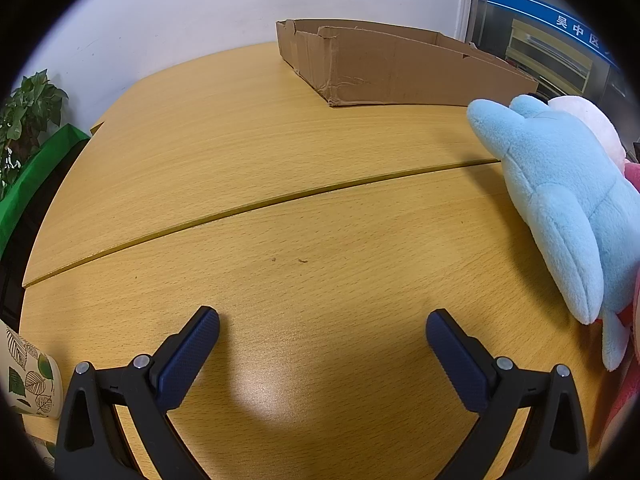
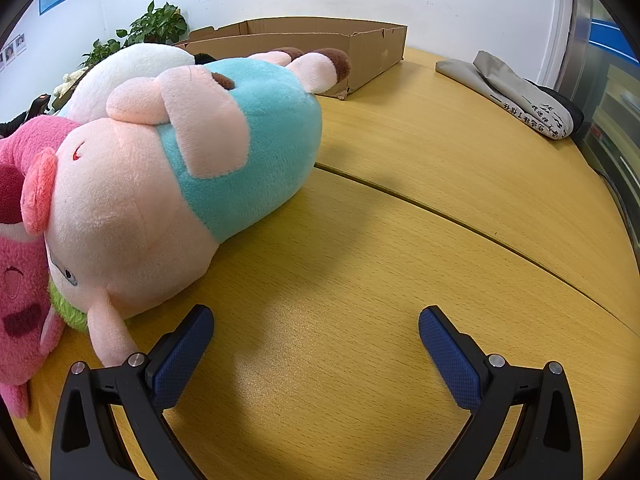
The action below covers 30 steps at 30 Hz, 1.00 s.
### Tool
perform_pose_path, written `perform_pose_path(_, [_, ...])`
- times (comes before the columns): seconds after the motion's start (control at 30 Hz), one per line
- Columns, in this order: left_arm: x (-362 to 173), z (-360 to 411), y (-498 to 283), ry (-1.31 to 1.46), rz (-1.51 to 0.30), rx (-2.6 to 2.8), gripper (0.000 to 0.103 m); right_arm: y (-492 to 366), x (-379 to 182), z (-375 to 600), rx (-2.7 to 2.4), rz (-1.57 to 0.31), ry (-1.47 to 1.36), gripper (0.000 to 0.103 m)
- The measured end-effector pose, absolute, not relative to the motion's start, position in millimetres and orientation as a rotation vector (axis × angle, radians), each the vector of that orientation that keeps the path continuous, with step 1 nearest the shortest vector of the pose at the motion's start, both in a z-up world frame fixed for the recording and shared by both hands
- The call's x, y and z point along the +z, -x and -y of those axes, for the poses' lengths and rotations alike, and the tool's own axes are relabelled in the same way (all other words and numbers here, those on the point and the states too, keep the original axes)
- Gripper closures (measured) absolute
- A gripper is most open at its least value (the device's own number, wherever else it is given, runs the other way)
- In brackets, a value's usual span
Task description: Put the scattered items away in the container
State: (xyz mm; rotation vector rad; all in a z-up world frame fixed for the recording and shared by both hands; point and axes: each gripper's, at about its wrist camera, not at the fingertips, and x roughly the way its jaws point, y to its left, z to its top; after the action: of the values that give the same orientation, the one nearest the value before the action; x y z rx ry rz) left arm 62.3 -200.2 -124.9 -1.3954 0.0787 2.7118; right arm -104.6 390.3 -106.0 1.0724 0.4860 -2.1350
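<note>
A shallow cardboard box stands at the far side of the wooden table; it shows in the right wrist view too. A light blue plush lies at the right of the left wrist view, with a white plush behind it. My left gripper hangs open over bare wood, well left of the blue plush. In the right wrist view a pink pig plush in a teal shirt lies on its side, a hot-pink plush at its left. My right gripper is open, empty, just right of the pig's head.
A leaf-patterned paper cup stands at the table's near left edge. Potted plants and a green object sit off the left side. A folded grey cloth bag lies at the far right. A seam crosses the tabletop.
</note>
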Motion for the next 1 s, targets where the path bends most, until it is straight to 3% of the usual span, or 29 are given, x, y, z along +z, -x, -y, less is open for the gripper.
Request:
perform_pose_path(0.5, [-124,200,-58,1.405,-0.056,2.732,0.0,103,-106,-391,-2.164,-0.475,-1.094,0.0])
perform_pose_path(0.67, [-120,192,-78,1.406,-0.055,2.722,0.002,87,-103,-403,-2.24,-0.376,-1.201,0.0])
perform_pose_path(0.87, [-44,144,-167,1.035,-0.056,2.964,0.002,27,-61,-433,-2.296,-0.119,-1.08,0.0])
perform_pose_path(1.0, [-1,87,-215,0.921,-0.035,3.014,0.001,-42,1,-421,-2.446,-0.179,-0.809,0.0])
